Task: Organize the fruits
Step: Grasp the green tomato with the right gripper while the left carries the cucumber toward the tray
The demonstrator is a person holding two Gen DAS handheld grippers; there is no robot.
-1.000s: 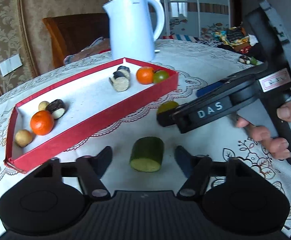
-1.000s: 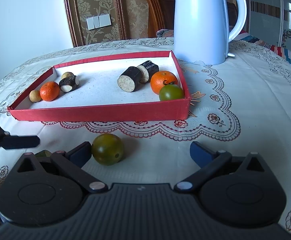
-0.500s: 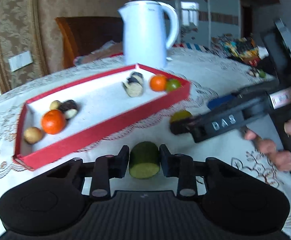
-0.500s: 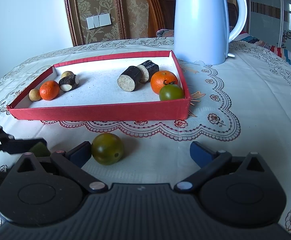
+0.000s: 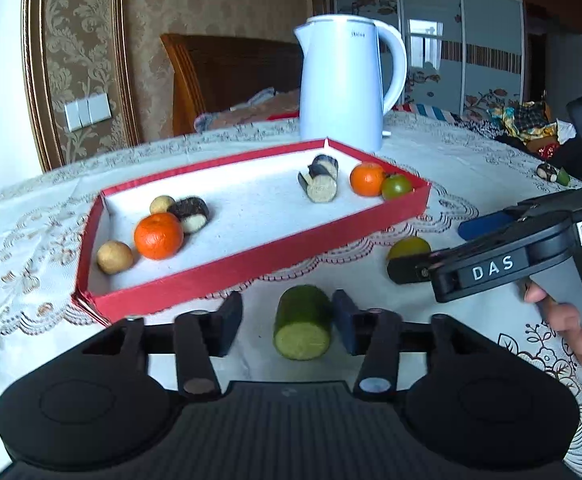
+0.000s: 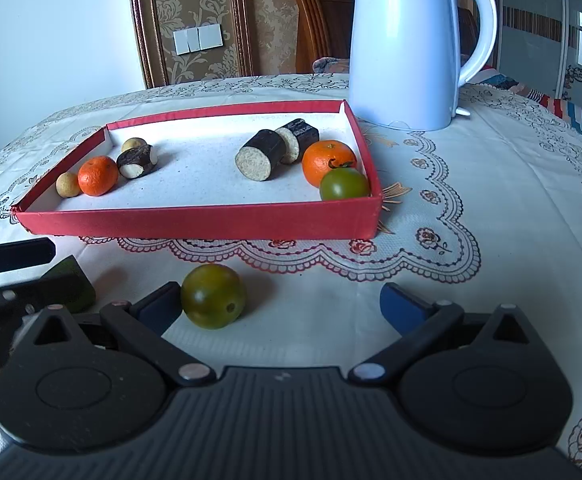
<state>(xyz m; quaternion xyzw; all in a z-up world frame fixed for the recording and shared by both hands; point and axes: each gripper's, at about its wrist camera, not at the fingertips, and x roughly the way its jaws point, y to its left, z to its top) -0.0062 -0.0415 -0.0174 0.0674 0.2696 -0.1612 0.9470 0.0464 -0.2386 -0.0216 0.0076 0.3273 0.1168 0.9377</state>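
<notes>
Status: sorting under way, not complete.

In place: the red tray (image 6: 195, 226) on the table (image 6: 491, 208) holds eight items. At its left end sit two small tan fruits (image 6: 68, 184), an orange (image 6: 98, 175) and a dark cut piece (image 6: 137, 160). At its right end sit two dark cut cylinders (image 6: 261, 155), a second orange (image 6: 328, 161) and a green fruit (image 6: 344, 184) in the near corner.

Outstanding: two items lie on the cloth in front of the tray. A green cut cylinder (image 5: 303, 326) lies on its side between the fingers of the left gripper (image 5: 287, 322). The jaws are opening; the right pad is at or just beside the piece, the left pad stands clear, so there is no grip. A round green-yellow fruit (image 6: 213, 301) lies just beside the left finger of the right gripper (image 6: 283, 306), whose jaws stand wide with nothing held.

Further small items (image 5: 553, 174) lie at the far table edge; their kind cannot be told. A white kettle (image 6: 407, 46) stands behind the tray.

Judgement: most of the fruit is in; at least the two near pieces remain to be lifted into the tray.
</notes>
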